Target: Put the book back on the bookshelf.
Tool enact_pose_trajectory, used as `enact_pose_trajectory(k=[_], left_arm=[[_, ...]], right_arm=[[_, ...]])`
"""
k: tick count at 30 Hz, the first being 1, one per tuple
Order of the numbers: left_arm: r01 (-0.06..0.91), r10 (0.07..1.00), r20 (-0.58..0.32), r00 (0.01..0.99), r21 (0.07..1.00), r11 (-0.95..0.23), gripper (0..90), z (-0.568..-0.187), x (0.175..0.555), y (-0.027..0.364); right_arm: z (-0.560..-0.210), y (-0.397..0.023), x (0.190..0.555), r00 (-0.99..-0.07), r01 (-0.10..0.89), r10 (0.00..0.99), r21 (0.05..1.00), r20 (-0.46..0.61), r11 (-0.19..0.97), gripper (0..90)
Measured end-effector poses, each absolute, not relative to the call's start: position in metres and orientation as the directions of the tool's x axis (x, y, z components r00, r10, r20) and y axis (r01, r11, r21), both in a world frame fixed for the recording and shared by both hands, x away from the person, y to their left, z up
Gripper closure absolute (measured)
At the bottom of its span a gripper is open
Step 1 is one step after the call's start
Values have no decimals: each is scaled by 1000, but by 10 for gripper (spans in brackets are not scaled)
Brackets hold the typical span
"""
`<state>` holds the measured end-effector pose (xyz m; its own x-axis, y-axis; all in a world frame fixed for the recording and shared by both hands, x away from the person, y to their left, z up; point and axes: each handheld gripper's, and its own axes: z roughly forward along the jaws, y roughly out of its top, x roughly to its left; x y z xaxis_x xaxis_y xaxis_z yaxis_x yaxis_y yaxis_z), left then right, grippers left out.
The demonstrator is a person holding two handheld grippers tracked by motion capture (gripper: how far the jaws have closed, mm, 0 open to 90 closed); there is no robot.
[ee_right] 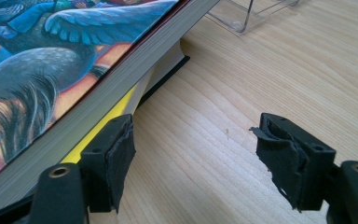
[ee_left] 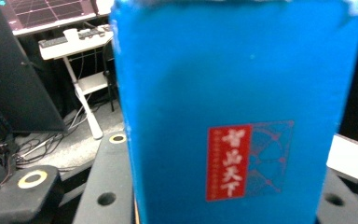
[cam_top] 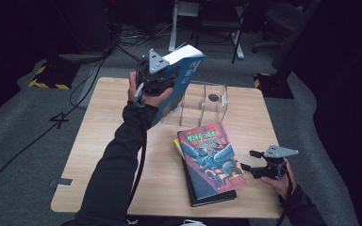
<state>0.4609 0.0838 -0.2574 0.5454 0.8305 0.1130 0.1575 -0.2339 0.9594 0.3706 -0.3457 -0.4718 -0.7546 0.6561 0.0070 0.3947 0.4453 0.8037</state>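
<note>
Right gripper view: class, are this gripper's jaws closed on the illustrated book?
No. The right gripper has its jaws apart over bare table, with the illustrated book lying off to one side of them.

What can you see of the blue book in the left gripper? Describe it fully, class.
The blue book is a thick volume with a bright blue cover, a white page block at its top edge and a red label with pale characters on it. It is raised above the far left part of the wooden table, tilted, next to the clear plastic stand. The left gripper is shut on it, its black jaws on either side.
</note>
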Motion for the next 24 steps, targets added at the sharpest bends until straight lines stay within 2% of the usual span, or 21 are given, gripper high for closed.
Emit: enact_pose_trajectory(k=[24], left_arm=[[192, 900, 64, 432, 968, -161, 603, -294, 509, 59]], right_arm=[[-472, -343, 370, -765, 386, 644, 804, 7, 451, 287]])
